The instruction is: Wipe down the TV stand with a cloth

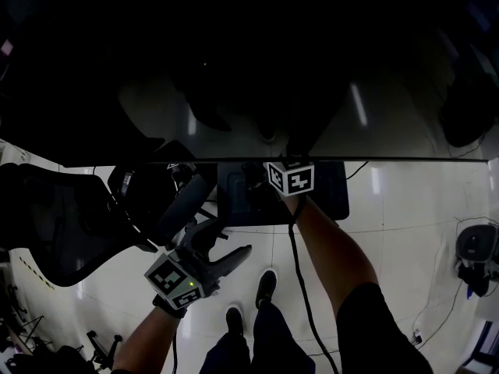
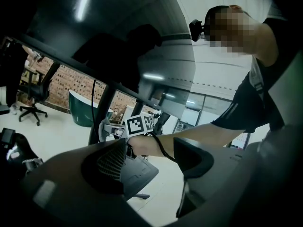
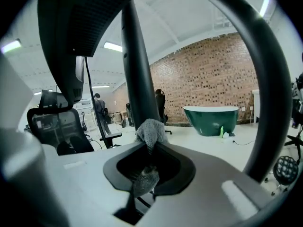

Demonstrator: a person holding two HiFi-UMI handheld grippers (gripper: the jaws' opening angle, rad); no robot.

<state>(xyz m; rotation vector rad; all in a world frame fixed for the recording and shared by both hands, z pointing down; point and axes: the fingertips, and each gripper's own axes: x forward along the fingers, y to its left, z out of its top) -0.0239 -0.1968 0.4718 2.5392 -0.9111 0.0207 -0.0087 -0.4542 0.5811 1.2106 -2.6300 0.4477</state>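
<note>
Right gripper (image 3: 149, 148) is clamping only a cloth (image 3: 150, 129) tuft, risking losing it rubbing the TV stand (image 3: 137, 70); left gripper (image 2: 158, 159) is gaping, fingers apart.

Blocked just ahead of the right gripper (image 3: 149, 138) (clamped on the cloth (image 3: 150, 129)) by a dark stand post (image 3: 137, 79), with a second curved bar (image 3: 272, 89) at right. Open floor (image 3: 213, 143) between them. Overhead, shut off by the screen (image 1: 257, 68); at left, crowded by an office chair (image 1: 47, 224).
</note>
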